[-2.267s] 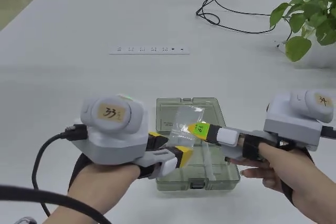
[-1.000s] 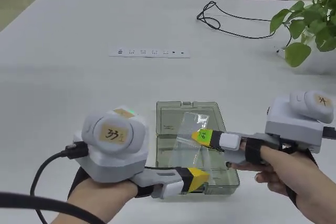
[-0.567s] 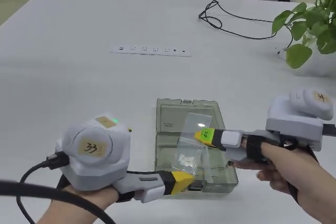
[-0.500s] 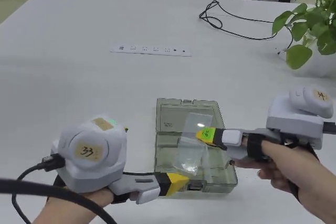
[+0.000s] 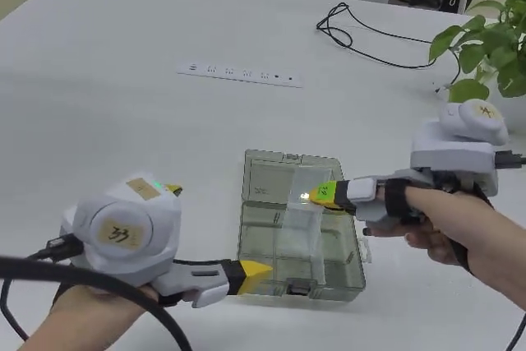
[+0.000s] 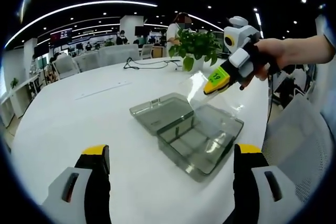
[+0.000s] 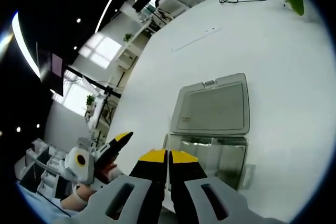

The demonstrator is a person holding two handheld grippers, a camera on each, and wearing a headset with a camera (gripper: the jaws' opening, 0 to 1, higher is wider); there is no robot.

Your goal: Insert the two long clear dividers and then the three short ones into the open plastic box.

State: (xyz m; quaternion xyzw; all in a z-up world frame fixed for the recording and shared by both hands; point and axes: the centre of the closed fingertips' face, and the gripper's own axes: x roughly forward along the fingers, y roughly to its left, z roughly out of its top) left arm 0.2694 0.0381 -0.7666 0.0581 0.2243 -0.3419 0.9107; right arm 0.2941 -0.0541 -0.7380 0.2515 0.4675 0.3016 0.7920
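The left hand (image 5: pixel 86 318) holds the left gripper (image 5: pixel 253 270) at 7 o'clock, pointing toward 3 o'clock, jaws spread wide. The right hand (image 5: pixel 448 223) aims the right gripper (image 5: pixel 319 195) toward 9 o'clock, jaws pinched on a clear divider (image 6: pixel 197 83).

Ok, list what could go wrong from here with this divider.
The clear divider hangs tilted from one edge in the shut right tongs, so it may go in skewed and jam. The left tongs are open beside the plastic box, not holding it, so the box might slide when pressed.
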